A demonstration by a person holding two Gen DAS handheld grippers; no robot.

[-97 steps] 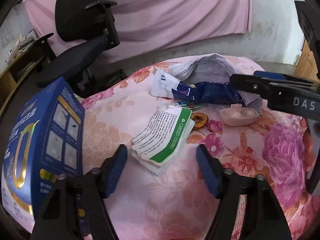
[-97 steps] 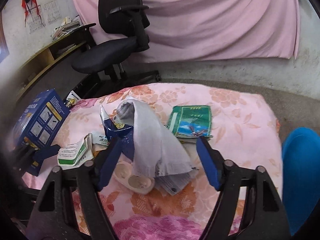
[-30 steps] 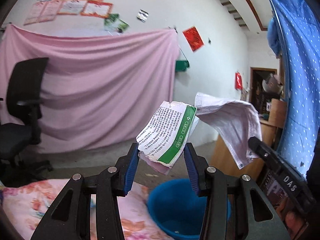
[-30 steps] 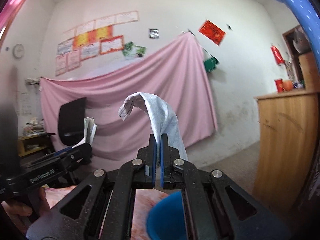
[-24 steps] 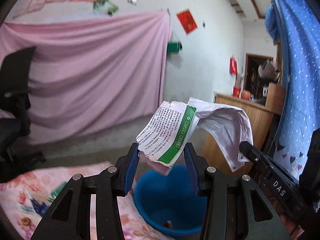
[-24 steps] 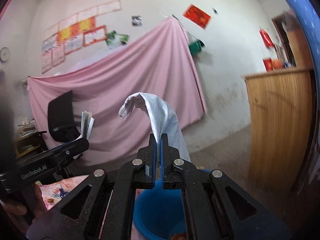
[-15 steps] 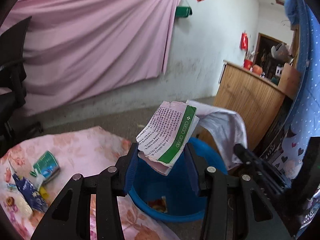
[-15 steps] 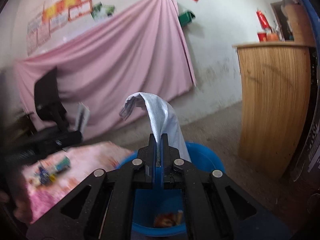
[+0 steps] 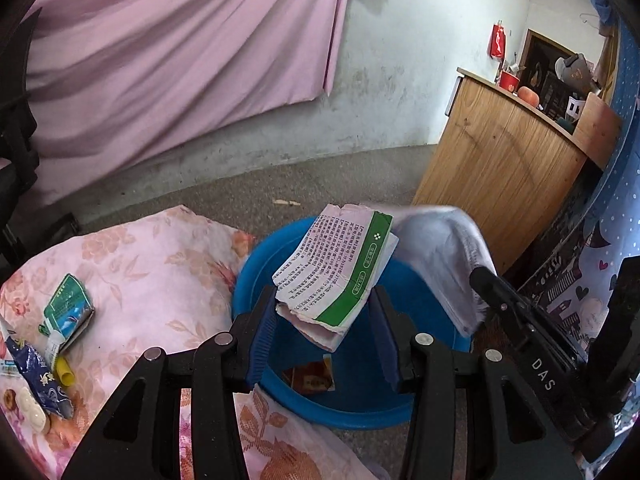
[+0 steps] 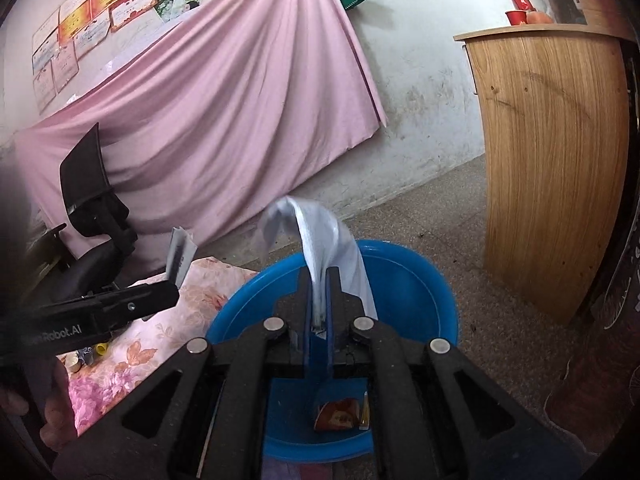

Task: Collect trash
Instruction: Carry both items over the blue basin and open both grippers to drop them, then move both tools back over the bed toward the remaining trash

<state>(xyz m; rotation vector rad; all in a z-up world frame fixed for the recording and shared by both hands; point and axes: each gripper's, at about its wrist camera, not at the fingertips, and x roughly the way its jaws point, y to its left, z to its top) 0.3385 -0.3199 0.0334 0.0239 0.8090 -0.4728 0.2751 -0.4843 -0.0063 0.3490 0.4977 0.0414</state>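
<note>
Both claws over the blue basin (image 9: 256, 264)

Left claw (image 9: 324, 316) is clamped on a green-striped leaflet (image 9: 334, 270); right claw (image 10: 318, 292) is pinched shut on limp white paper (image 10: 320, 240) (hanging above the rim).

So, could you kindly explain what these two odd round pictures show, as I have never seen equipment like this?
Each picture comes from a fisheye camera mounted on a hand-held gripper, looking forward along its two fingers; a person carries one in each hand. The left gripper clamps a folded green-and-white printed leaflet. The right gripper pinches a crumpled white paper sheet. Both hang above a blue plastic basin on the floor, which already holds an orange wrapper. Beside it, the floral pink cloth carries more litter, including a green packet and a dark blue wrapper.
</note>
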